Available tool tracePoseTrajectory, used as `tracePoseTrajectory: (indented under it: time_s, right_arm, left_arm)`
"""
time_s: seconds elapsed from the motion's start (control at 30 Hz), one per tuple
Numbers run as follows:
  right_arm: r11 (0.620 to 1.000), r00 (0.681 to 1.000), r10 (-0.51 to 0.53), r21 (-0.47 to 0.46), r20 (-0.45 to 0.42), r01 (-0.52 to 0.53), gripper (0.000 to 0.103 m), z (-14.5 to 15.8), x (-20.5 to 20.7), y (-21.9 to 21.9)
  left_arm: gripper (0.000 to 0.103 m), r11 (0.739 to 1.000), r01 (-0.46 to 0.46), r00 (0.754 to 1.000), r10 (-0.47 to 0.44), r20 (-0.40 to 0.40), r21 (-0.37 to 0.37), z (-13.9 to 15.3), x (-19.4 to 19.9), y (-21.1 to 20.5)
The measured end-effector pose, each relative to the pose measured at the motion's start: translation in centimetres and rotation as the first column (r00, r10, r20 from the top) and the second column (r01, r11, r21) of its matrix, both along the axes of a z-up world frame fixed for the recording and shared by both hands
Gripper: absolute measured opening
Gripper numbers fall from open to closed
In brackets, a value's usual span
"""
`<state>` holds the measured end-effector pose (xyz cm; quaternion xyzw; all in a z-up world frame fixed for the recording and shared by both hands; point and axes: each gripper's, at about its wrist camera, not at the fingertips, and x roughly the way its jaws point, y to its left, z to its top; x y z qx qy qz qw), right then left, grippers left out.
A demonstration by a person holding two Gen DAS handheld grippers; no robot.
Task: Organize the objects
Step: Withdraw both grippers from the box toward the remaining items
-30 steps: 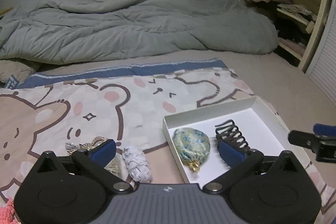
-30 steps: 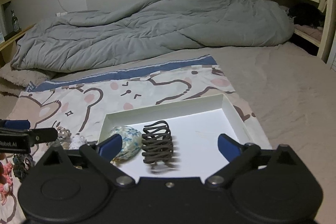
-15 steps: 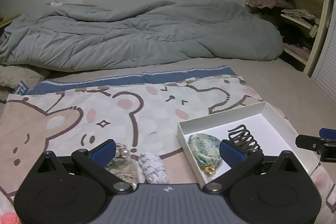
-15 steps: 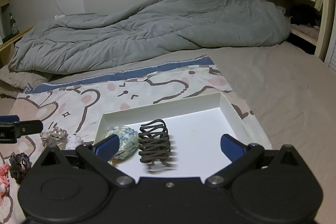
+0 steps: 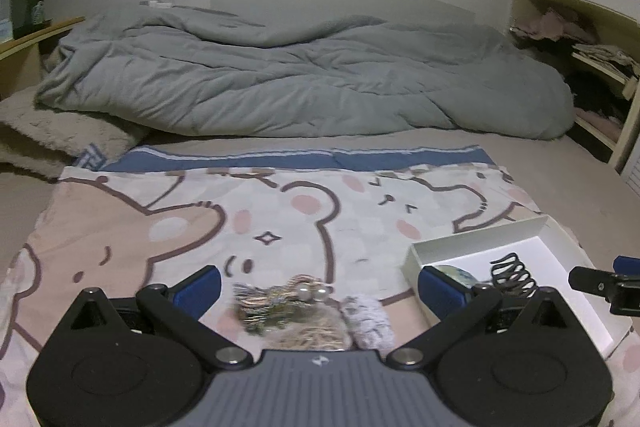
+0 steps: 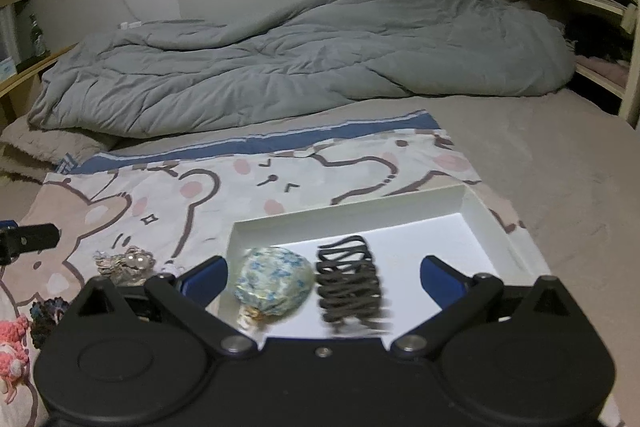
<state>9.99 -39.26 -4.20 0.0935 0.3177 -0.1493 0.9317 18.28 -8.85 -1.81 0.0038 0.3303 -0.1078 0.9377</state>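
Both views are dimly lit, with a cool, grey cast and soft grain. The brightest patch is found on the floor of the shallow white cardboard box [image 6: 424,231]. Motion blur is seen on the dark brown coiled hair clip [image 6: 349,277] and the gold beaded trinket [image 5: 276,301]. Straight lines are bowed, and corners are blackened, by fisheye distortion.

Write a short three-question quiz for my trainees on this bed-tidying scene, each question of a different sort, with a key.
1. True or false: the dark hair claw lies inside the white box.
2. Which item lies beside the claw in the box? A) floral pouch B) fluffy white scrunchie C) pearl hair clip
3. Fill in: the left gripper and the right gripper both hold ____.

Key: 1 true; 2 A; 3 nothing, both are open.
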Motion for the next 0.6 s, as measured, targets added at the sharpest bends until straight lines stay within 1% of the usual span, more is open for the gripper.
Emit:
tracePoseTrajectory:
  time_s: [0.43, 0.6]
  right_arm:
    - [0.996, 0.996, 0.092, -0.014, -0.007, -0.092, 0.103, -0.1, 3.7, 5.5]
    - [0.992, 0.992, 0.125, 0.009, 0.001, -0.125, 0.103, 0.0, 5.1, 7.5]
  left_arm:
    - [0.103, 0.995, -0.086, 0.996, 0.084, 0.034, 0.044, 0.6, -1.1, 7.0]
    - [0.103, 0.992, -0.112, 0.993, 0.111, 0.029, 0.053, 0.7, -1.7, 9.6]
